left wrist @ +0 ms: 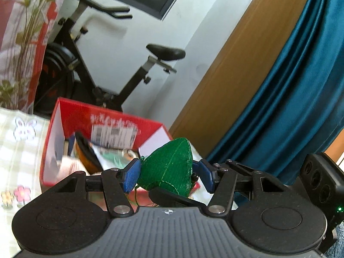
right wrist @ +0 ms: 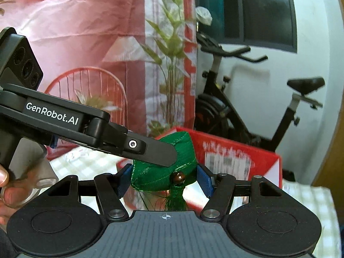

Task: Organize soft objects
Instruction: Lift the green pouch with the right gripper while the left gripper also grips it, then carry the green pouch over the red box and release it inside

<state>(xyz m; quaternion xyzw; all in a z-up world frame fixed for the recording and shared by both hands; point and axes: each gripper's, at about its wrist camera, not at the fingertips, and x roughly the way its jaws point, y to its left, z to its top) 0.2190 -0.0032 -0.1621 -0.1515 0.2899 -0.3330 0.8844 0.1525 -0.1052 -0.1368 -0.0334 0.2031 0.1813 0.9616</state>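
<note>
I had both my left gripper (left wrist: 165,175) and my right gripper (right wrist: 164,177) clamped on the green stuffed pouch (left wrist: 166,167) at lower centre, sharing its soft bulk so it would not sag. The red box (left wrist: 103,129) behind stood open-topped, its near rim the only edge to clear.

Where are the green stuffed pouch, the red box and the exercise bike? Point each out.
green stuffed pouch (left wrist: 166,167), left wrist view, middle of its stitched front face.
red box (left wrist: 103,116), left wrist view, its far red wall.
exercise bike (right wrist: 306,83), right wrist view, its black saddle.
</note>
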